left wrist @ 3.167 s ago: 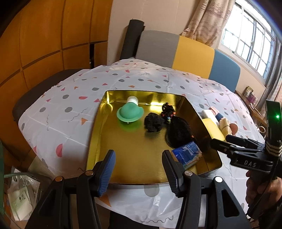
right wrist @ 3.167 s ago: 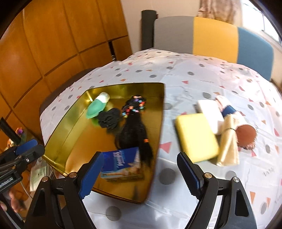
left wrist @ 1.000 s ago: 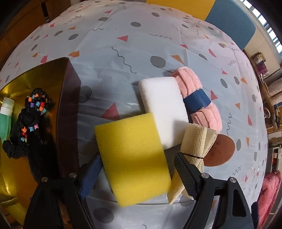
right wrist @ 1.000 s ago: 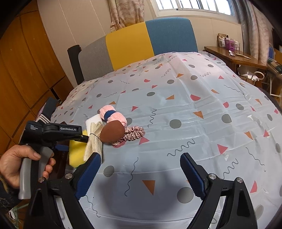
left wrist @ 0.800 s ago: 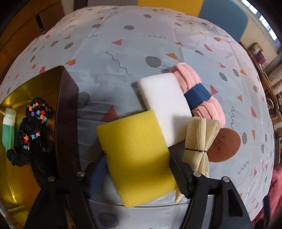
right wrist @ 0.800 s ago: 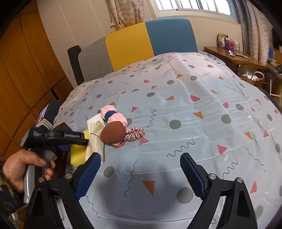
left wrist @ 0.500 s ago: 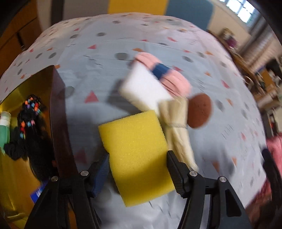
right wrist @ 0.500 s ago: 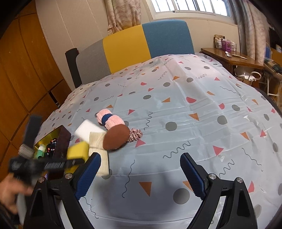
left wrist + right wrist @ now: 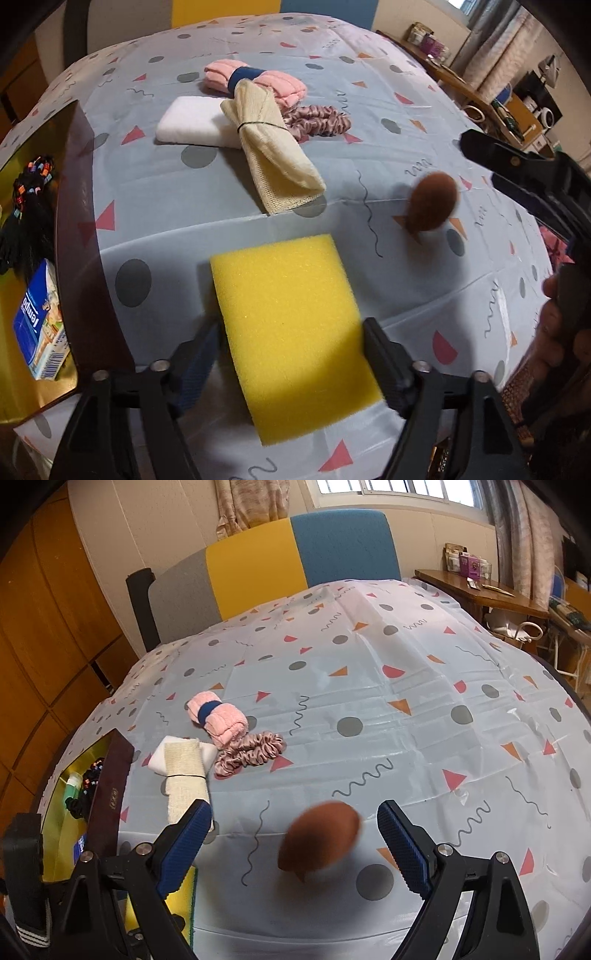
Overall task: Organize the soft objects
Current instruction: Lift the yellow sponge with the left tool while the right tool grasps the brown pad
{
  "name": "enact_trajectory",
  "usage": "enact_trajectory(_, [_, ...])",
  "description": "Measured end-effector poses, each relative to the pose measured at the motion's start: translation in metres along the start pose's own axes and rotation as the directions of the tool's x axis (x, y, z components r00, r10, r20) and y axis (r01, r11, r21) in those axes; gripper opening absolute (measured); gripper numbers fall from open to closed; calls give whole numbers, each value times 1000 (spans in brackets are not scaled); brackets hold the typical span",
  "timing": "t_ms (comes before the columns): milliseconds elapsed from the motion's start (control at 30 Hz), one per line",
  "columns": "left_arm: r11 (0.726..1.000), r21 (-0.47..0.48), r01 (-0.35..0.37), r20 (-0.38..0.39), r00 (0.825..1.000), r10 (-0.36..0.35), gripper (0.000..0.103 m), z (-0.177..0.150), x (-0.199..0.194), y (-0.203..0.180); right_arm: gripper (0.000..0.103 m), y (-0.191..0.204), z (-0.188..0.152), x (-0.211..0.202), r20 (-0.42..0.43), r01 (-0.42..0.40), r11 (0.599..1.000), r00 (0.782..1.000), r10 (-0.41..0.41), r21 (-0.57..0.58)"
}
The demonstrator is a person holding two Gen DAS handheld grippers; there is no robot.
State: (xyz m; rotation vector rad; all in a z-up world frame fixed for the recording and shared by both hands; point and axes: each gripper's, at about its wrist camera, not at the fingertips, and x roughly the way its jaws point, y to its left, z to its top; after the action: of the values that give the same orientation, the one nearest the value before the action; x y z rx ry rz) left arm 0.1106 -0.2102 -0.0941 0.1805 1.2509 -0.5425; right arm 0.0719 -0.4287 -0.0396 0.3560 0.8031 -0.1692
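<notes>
Patterned desk cloth (image 9: 406,122) carries the soft items. Left claw (image 9: 291,354) grips the yellow sponge (image 9: 291,314) lifted right of the gold tray (image 9: 74,236); excess squeeze may eject it. Right claw (image 9: 295,834) gapes empty around the blurred brown puff (image 9: 319,836), which may roll away.

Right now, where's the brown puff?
The brown puff is blurred, on or just above the tablecloth between the open right tongs, right of the yellow sponge.

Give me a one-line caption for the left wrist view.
Left gripper holds a yellow sponge beside the gold tray, above the tablecloth.
</notes>
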Motion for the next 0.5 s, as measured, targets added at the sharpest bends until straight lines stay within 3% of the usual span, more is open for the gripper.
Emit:
enact_trajectory(267, [997,53,-52,54,997,49,83,-9,9,-14,92,-51,9,-6,-5,78,980,997,-78,183])
enact_trajectory(367, [997,64,-50,78,996,45,82,-10,13,-15,92,-70,8,0,-95,100,971,992,-81,218])
enact_trajectory(467, [995,81,-54,96,994,46,82,-11,14,-16,94,-80,-1,12,-244,66,972,970,-9,227])
enact_trajectory(500, [995,80,-54,99,994,46,82,-11,15,-16,95,-80,-4,11,-253,54,972,967,5,228])
